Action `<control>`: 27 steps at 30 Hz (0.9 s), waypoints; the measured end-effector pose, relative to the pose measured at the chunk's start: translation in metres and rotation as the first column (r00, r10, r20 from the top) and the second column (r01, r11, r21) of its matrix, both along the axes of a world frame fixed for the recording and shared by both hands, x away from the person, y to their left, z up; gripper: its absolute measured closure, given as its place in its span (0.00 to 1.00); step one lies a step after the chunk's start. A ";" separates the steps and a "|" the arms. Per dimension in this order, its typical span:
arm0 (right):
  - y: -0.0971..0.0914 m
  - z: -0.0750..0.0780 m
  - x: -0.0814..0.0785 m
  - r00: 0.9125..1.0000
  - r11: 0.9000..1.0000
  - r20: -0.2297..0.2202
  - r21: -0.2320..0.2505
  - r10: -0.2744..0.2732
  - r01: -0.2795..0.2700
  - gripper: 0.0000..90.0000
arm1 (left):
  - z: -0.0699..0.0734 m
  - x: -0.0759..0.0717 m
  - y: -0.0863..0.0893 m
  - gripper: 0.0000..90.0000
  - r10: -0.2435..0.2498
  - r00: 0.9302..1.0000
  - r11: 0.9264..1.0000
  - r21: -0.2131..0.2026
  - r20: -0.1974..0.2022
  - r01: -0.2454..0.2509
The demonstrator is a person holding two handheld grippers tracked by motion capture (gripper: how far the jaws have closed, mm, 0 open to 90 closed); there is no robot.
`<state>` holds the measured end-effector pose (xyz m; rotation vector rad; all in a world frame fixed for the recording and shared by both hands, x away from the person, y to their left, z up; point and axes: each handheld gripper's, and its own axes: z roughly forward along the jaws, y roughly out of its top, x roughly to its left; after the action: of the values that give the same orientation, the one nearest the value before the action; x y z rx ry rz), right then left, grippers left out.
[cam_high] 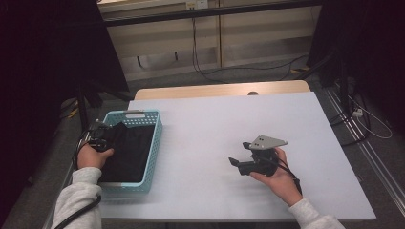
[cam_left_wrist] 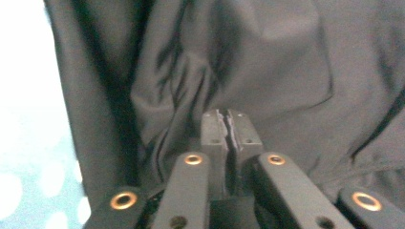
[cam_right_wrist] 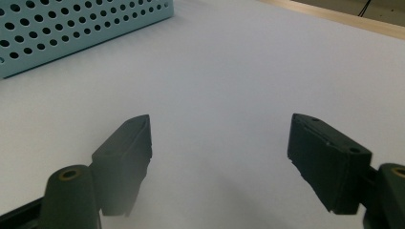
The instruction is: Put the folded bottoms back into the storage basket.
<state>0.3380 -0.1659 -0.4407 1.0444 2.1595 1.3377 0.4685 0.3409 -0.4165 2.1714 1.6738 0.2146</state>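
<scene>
A black cloth (cam_high: 129, 148) lies in a light blue perforated basket (cam_high: 156, 138) at the table's left edge. My left gripper (cam_high: 101, 137) reaches over the basket's left rim onto the cloth. In the left gripper view its jaws (cam_left_wrist: 224, 129) stand pressed together with only a thin slit between them, and the folds of the cloth (cam_left_wrist: 267, 71) gather toward their tips. My right gripper (cam_high: 239, 154) rests on the white table at right of centre and points left. Its jaws stand wide open (cam_right_wrist: 219, 152) over bare table with nothing between them.
The white table top (cam_high: 215, 114) stretches between basket and right hand, and a wooden strip runs along its far edge. The basket's wall (cam_right_wrist: 71, 28) lies ahead of the right gripper. Cables trail on the floor behind and to the right.
</scene>
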 end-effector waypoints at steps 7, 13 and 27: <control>-0.005 0.001 -0.001 1.000 1.000 0.002 0.001 -0.009 0.009 0.25 | 0.016 0.003 -0.013 0.84 -0.043 0.998 0.999 -0.024 0.040 0.044; -0.016 0.001 -0.003 1.000 1.000 -0.002 0.002 -0.029 0.029 0.25 | 0.024 0.005 -0.030 0.67 -0.072 0.996 0.996 -0.046 0.055 0.075; -0.045 -0.001 -0.011 0.996 0.996 -0.010 0.006 -0.085 0.085 0.25 | 0.049 0.001 -0.068 0.47 -0.164 0.978 0.978 -0.107 0.127 0.178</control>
<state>0.3266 -0.2113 -0.4413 1.1344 2.0950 1.3037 0.4698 0.2731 -0.3671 2.1562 1.3911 0.1869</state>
